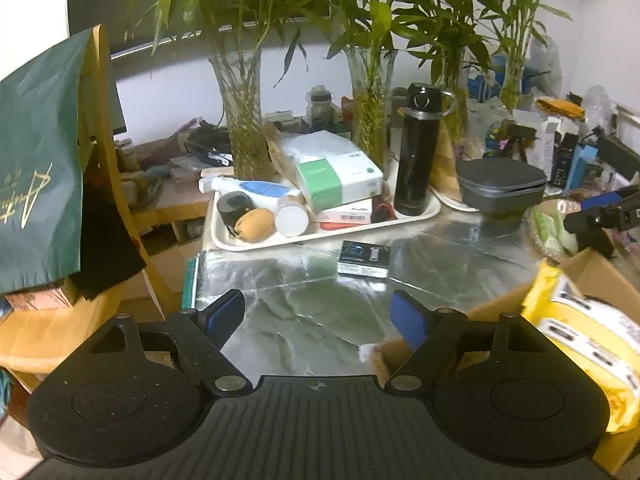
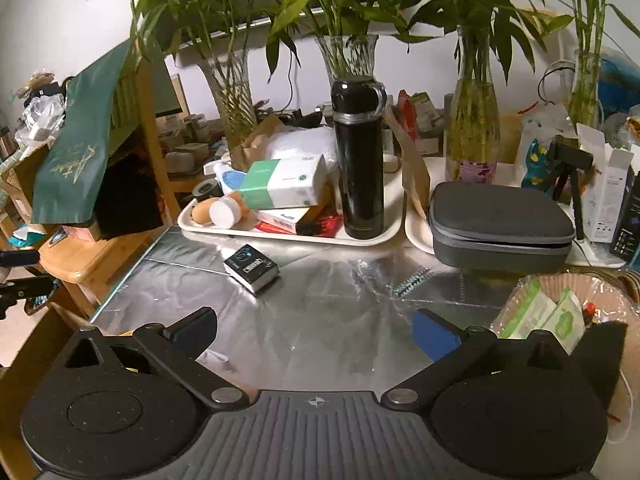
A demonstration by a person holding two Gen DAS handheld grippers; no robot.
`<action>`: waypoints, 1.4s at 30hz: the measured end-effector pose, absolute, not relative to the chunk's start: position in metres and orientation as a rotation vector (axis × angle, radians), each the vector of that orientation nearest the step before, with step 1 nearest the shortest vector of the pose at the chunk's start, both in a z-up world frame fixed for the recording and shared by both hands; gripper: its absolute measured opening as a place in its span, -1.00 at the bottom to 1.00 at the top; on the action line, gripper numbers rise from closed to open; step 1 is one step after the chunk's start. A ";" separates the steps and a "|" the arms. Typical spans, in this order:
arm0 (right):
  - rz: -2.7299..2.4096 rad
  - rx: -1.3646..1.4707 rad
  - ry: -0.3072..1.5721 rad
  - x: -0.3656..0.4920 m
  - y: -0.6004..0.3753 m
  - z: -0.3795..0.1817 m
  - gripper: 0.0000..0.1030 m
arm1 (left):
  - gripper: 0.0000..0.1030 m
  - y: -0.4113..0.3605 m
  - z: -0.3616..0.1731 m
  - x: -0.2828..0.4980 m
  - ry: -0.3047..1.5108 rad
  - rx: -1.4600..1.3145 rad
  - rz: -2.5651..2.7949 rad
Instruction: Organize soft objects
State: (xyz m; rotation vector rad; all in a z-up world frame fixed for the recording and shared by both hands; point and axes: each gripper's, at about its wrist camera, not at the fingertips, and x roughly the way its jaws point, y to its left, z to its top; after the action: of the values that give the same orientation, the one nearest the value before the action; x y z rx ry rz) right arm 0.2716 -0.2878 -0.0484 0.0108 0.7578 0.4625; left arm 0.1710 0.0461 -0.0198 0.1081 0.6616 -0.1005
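Apparently nothing is sorted yet: both the left gripper (image 1: 320, 314) and right gripper (image 2: 316, 330) hang wide and empty above the foil-covered table (image 2: 320, 304), the tissue pack (image 2: 286, 182) untouched on its tray (image 2: 392, 220).

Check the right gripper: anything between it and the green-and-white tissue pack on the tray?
Partly. Right gripper is open over bare foil. The small black box lies left of the line, and the tissue pack rests on other boxes beside the black flask on the tray.
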 end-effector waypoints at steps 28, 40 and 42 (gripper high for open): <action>0.664 -0.145 0.832 0.341 -0.251 -0.097 1.00 | 0.55 0.091 -0.085 0.268 0.994 -0.336 -0.226; 0.801 -0.179 0.891 0.358 -0.236 -0.121 0.99 | 0.54 0.091 -0.111 0.282 0.984 -0.313 -0.326; 0.827 -0.187 0.900 0.362 -0.232 -0.126 0.93 | 0.54 0.092 -0.113 0.283 0.979 -0.310 -0.311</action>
State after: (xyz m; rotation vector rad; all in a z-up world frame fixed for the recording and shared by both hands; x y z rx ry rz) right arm 0.3618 -0.2318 -0.1255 -0.1867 0.8997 0.8274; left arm 0.2830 0.0924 -0.1128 -0.3096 0.9786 -0.3108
